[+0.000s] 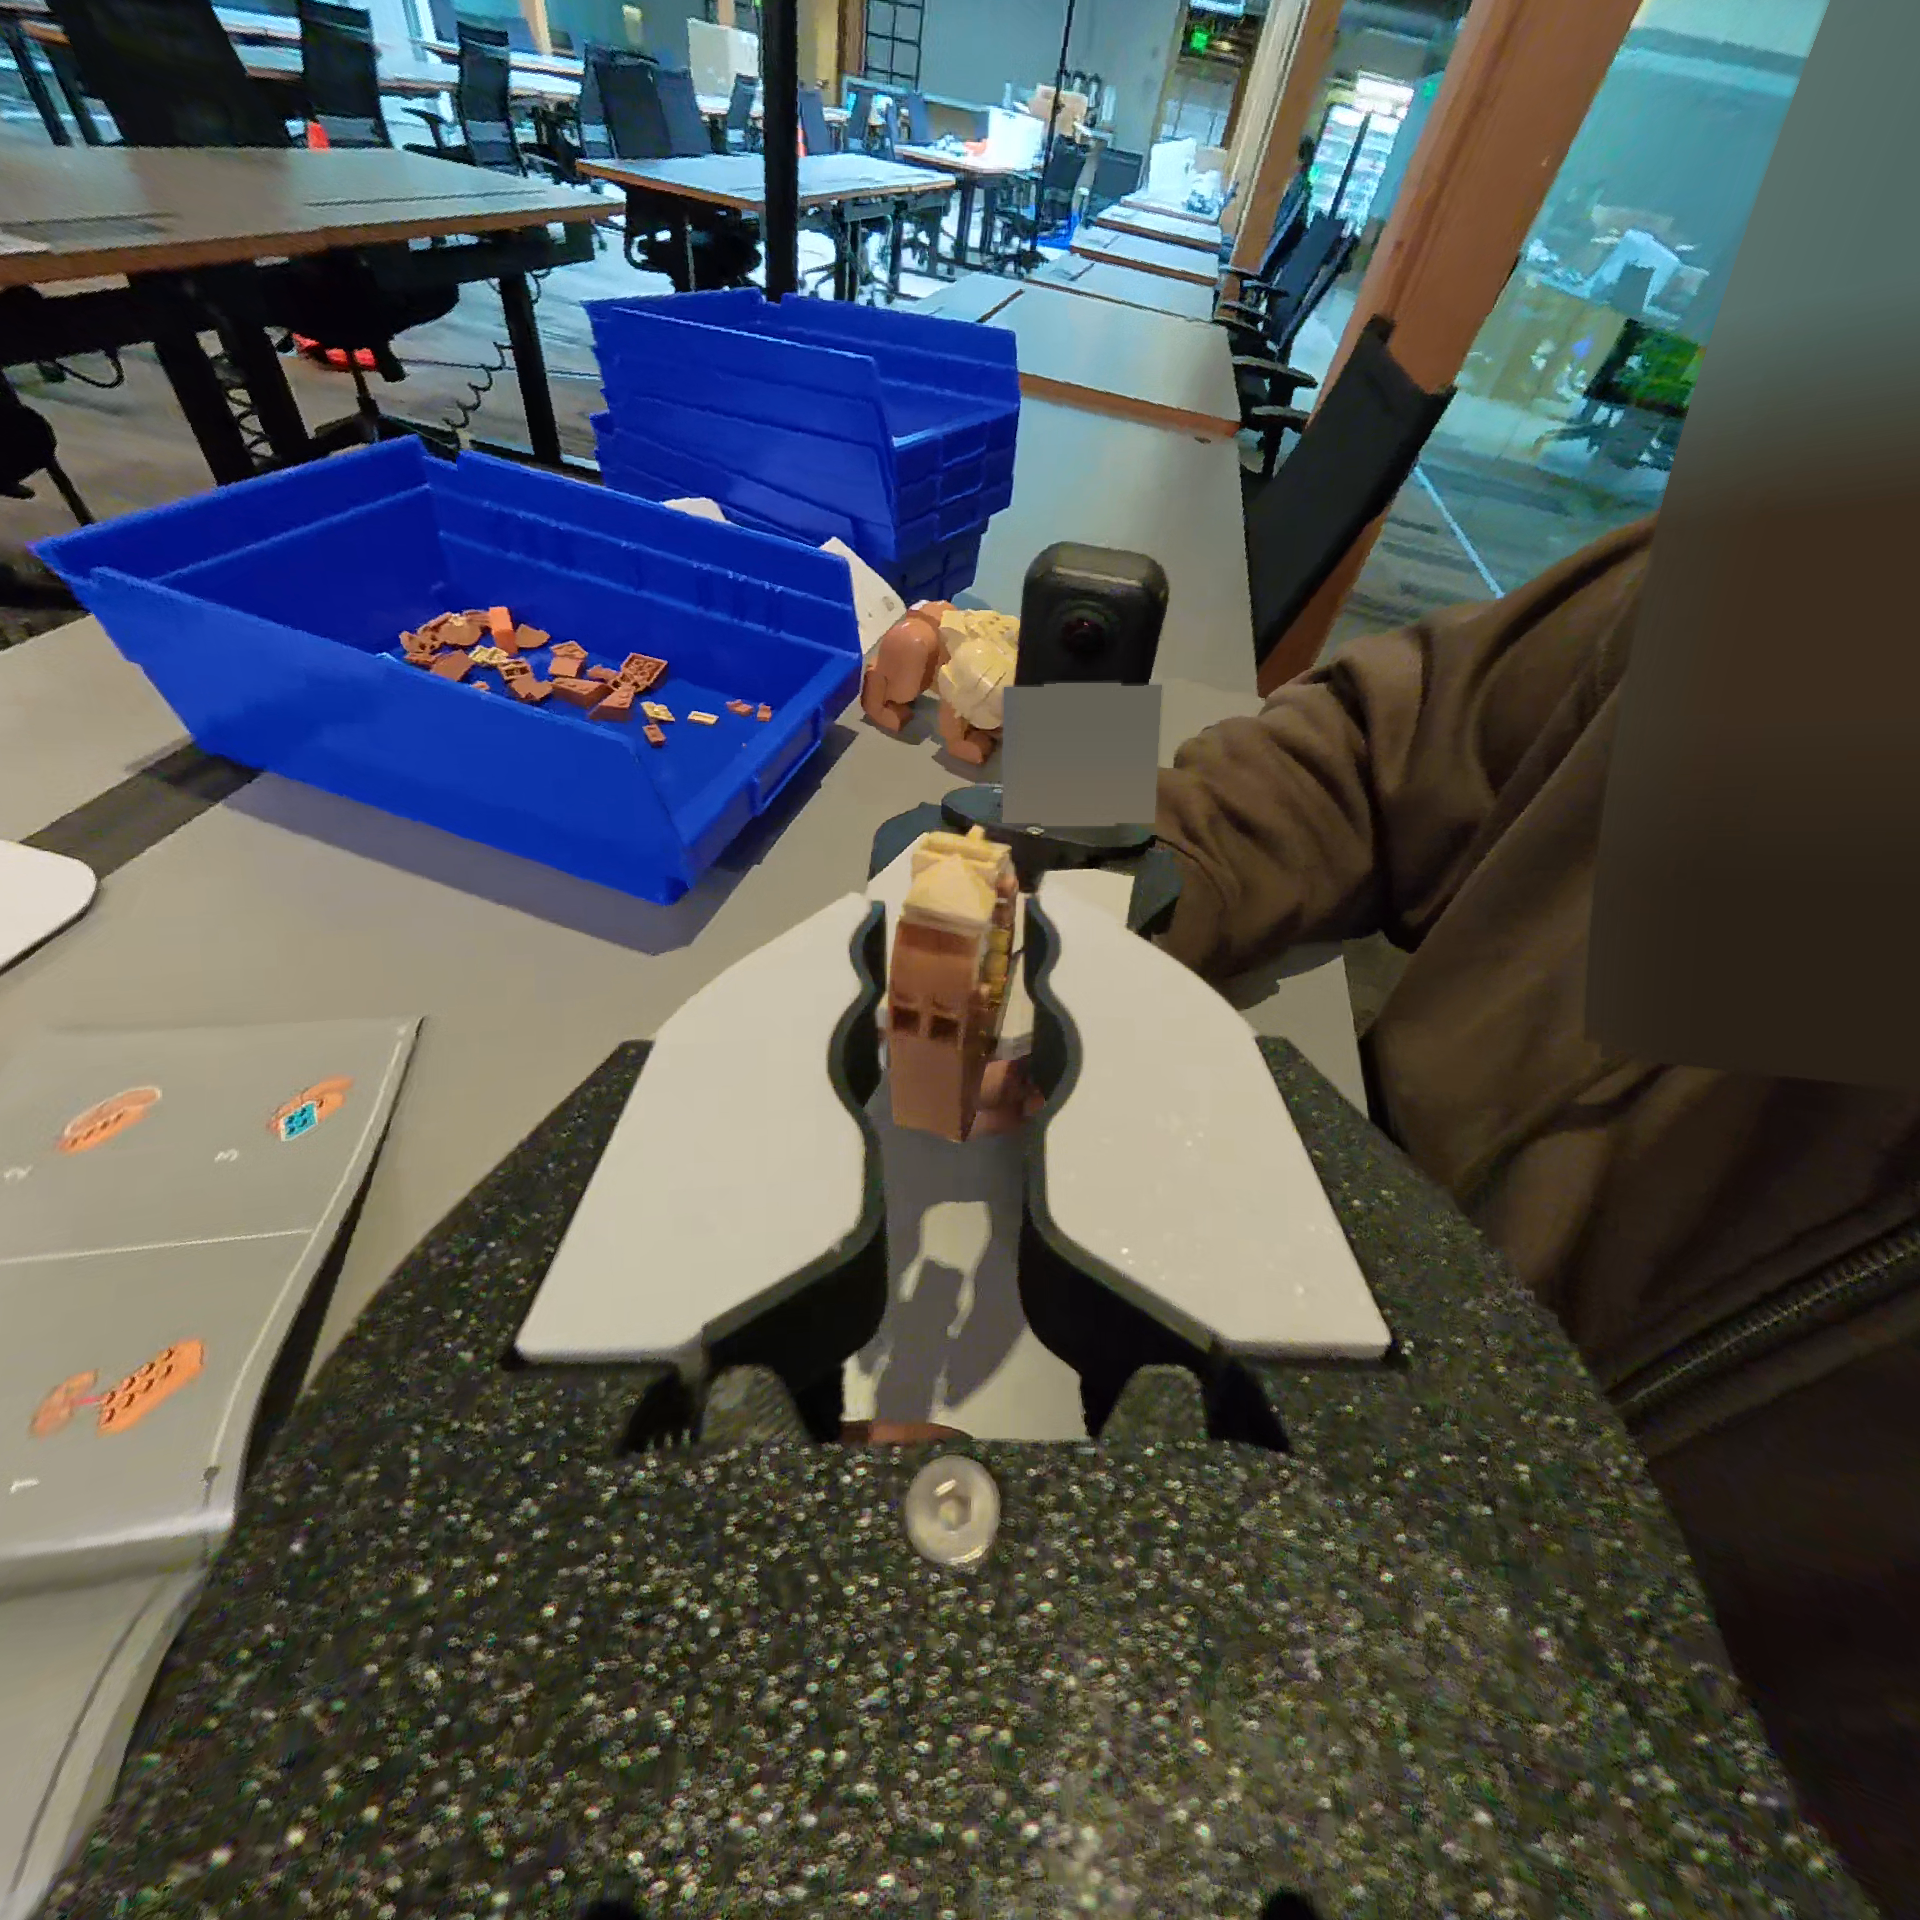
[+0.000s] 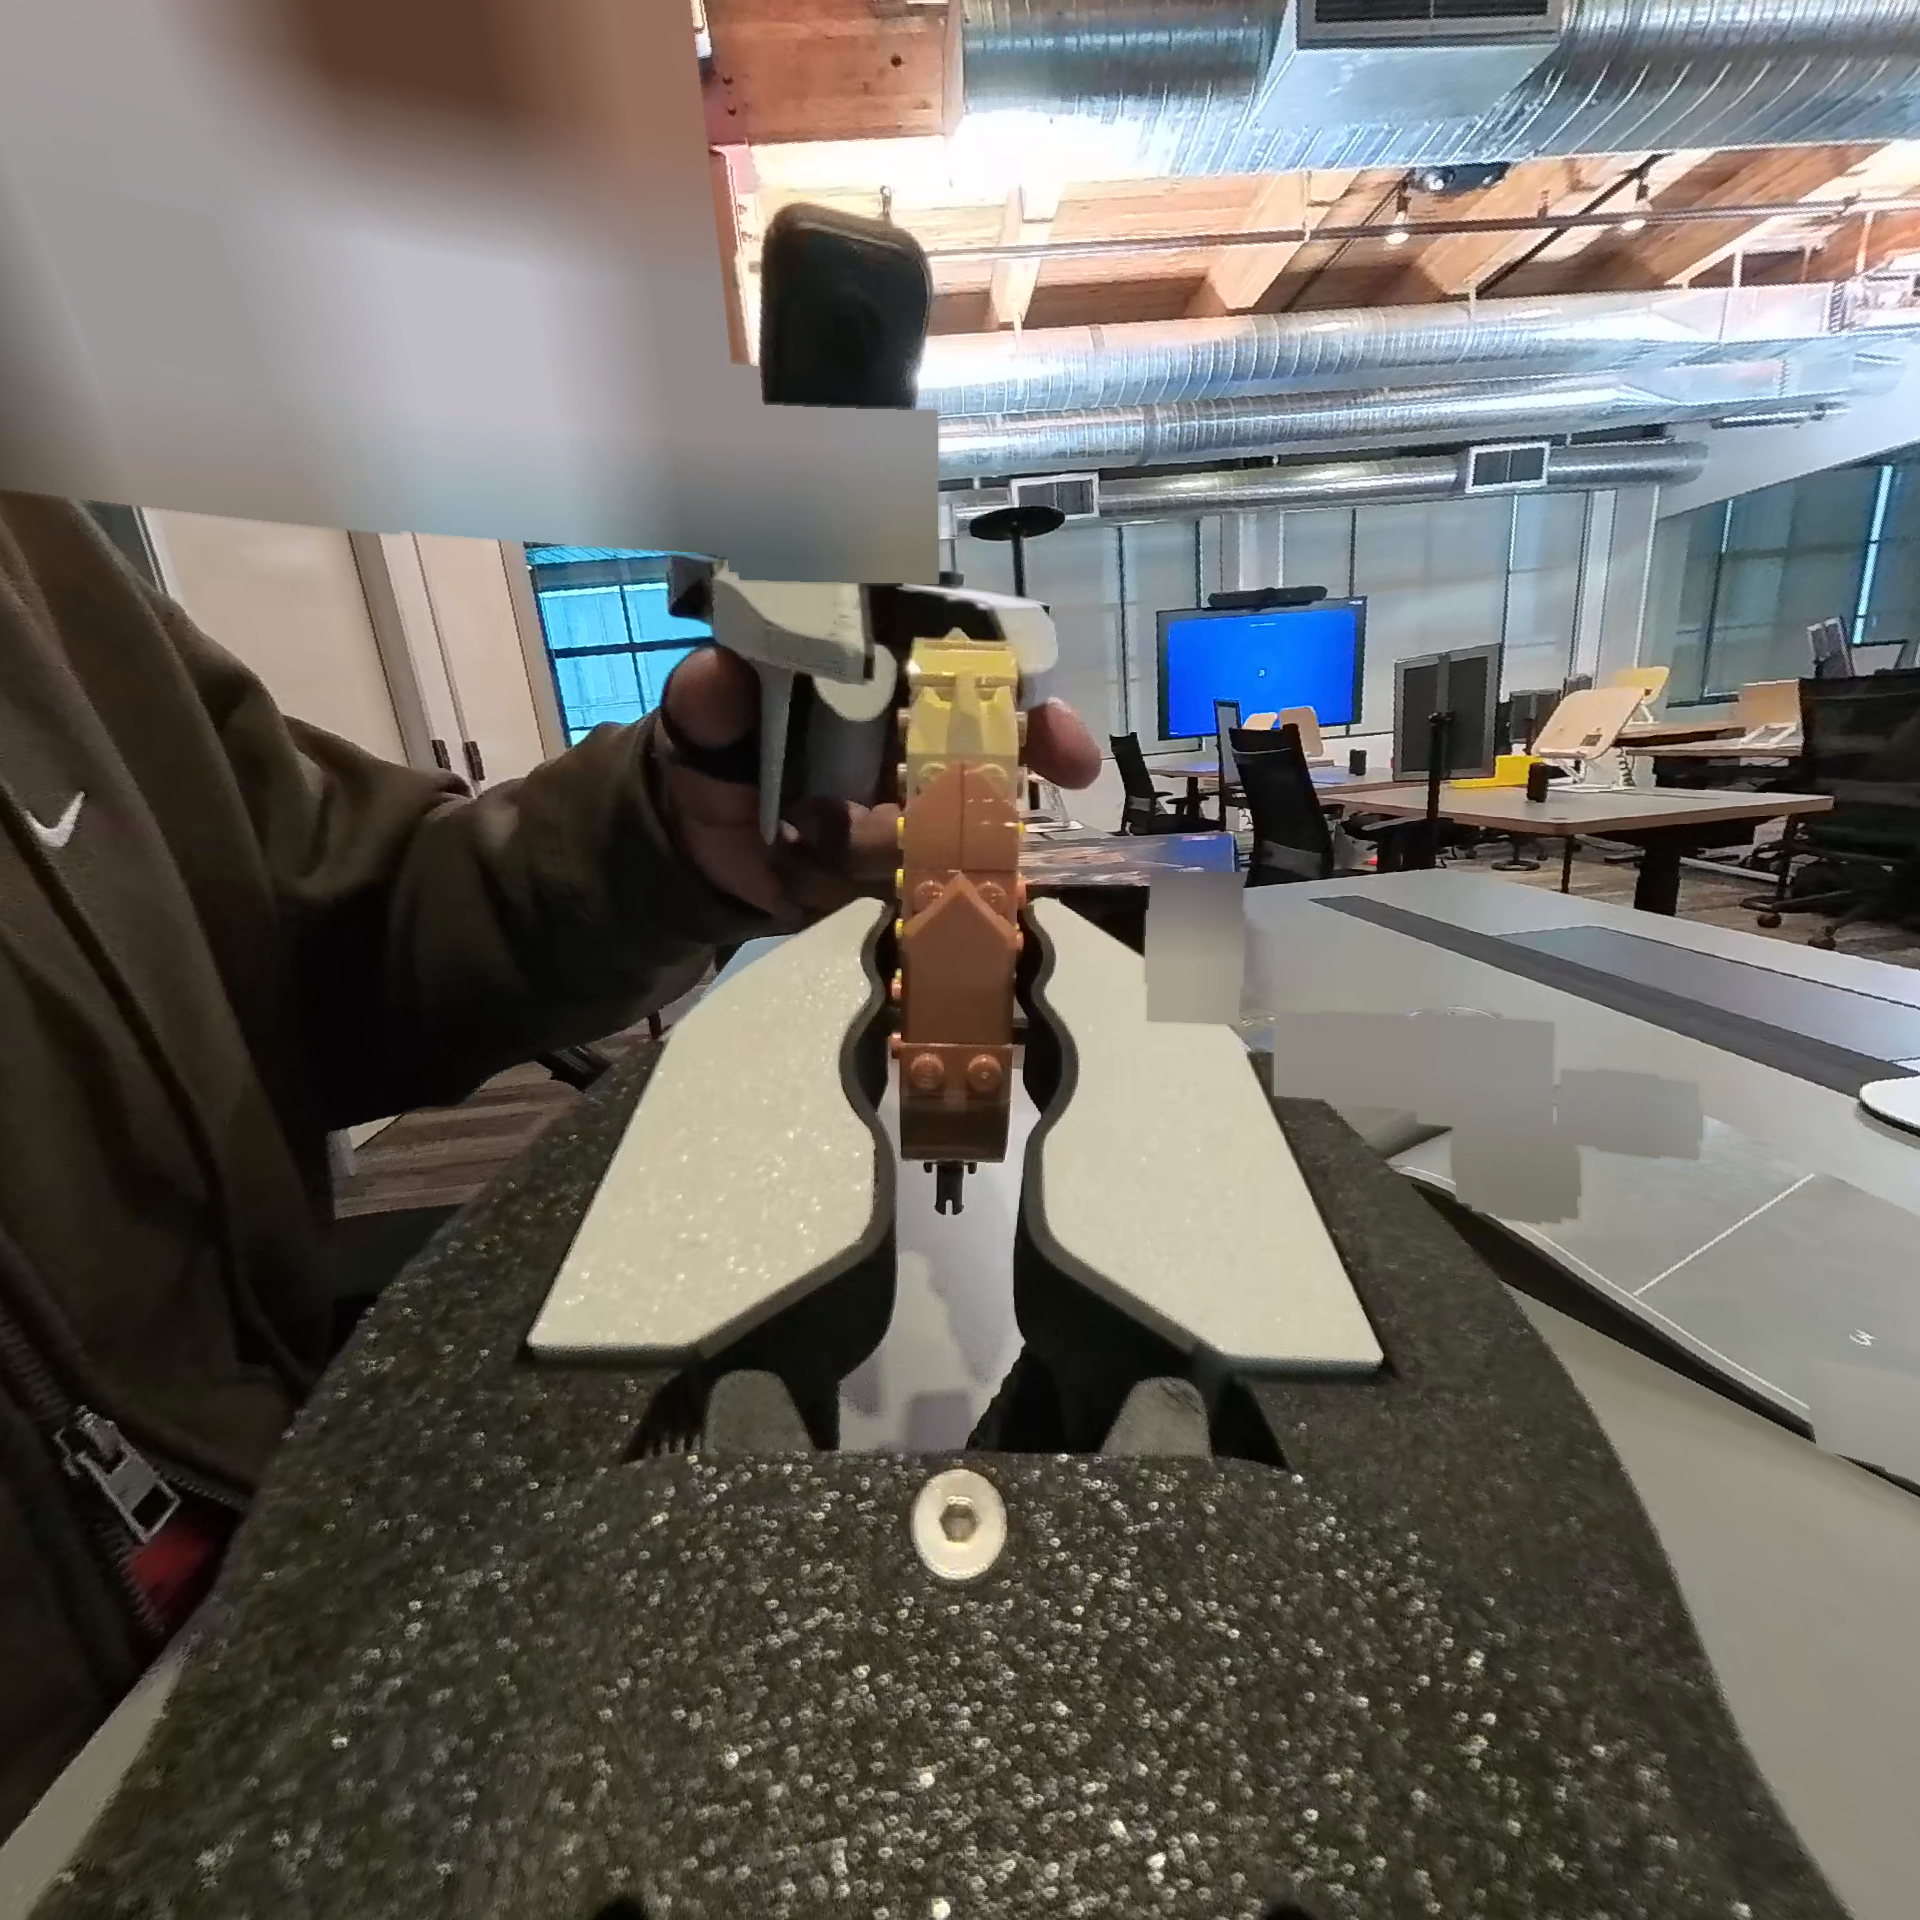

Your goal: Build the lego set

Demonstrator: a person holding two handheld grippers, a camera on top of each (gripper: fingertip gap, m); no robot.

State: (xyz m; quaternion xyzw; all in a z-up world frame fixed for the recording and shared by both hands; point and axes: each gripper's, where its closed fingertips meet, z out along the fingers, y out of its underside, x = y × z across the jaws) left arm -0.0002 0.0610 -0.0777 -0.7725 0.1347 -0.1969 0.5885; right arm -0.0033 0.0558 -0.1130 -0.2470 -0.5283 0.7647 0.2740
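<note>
Here, a brown-and-tan lego assembly [image 1: 951,997] is held above the grey table [image 1: 436,914], pinched from opposite ends by both tools. Left gripper [image 1: 951,987]: fingers closed on its sides. Right gripper [image 2: 956,997]: fingers likewise closed on it. Beyond, a blue bin [image 1: 312,623] holds loose brown pieces [image 1: 551,665]; a partly built figure [image 1: 940,665] lies beside it.

The bin [image 1: 312,665] at the tabletop's far left edge is glossy blue plastic, as is the stack [image 1: 821,436] behind it. The loose bricks [image 1: 561,665] inside are smooth, shiny plastic. The tabletop [image 1: 436,935] is matt grey. The booklet [image 1: 177,1226] at the near left edge looks like satin paper. Each gripper [image 1: 951,997] [image 2: 956,997] has speckled, rough black plastic, matt grey fingers [image 1: 748,1122] and a bright metal screw [image 2: 956,1527]. The sleeve [image 1: 1403,790] is soft brown cloth.
</note>
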